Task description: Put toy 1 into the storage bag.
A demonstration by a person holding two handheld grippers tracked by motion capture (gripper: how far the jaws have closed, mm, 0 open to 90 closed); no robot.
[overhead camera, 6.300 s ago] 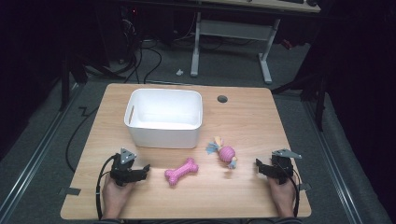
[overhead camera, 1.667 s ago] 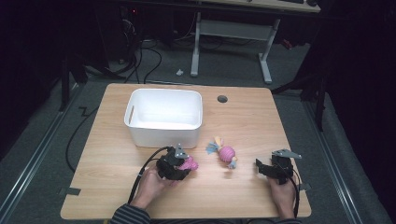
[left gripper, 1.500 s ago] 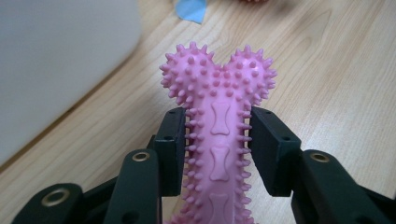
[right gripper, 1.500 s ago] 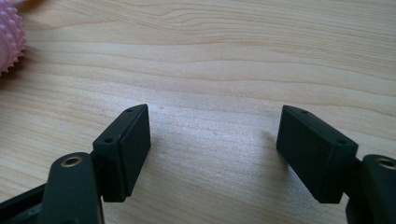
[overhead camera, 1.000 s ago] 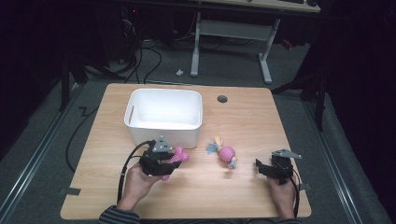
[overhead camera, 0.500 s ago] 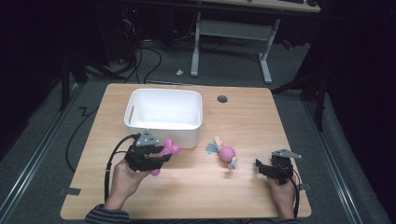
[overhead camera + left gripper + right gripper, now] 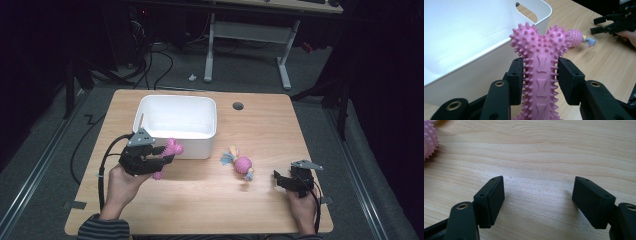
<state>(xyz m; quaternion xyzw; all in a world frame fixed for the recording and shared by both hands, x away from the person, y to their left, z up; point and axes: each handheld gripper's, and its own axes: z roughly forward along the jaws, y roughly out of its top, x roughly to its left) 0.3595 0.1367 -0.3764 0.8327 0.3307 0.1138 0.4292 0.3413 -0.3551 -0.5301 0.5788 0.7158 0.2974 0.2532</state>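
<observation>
Left tool (image 7: 540, 75) grips a pink spiked rubber bone toy (image 7: 539, 62) beside a white plastic tub (image 7: 176, 120); right tool (image 7: 539, 202) rests wide on the wooden table (image 7: 260, 120). No writing legible.

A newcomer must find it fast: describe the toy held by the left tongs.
On the wooden table, find the white bin. Just before its near wall, the left tongs grip a pink bone. It is spiked all over, unlike the round ball toy lying beside it.

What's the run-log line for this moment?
left gripper: shut on pink spiky bone toy | beside white bin | right gripper: open, empty
</observation>
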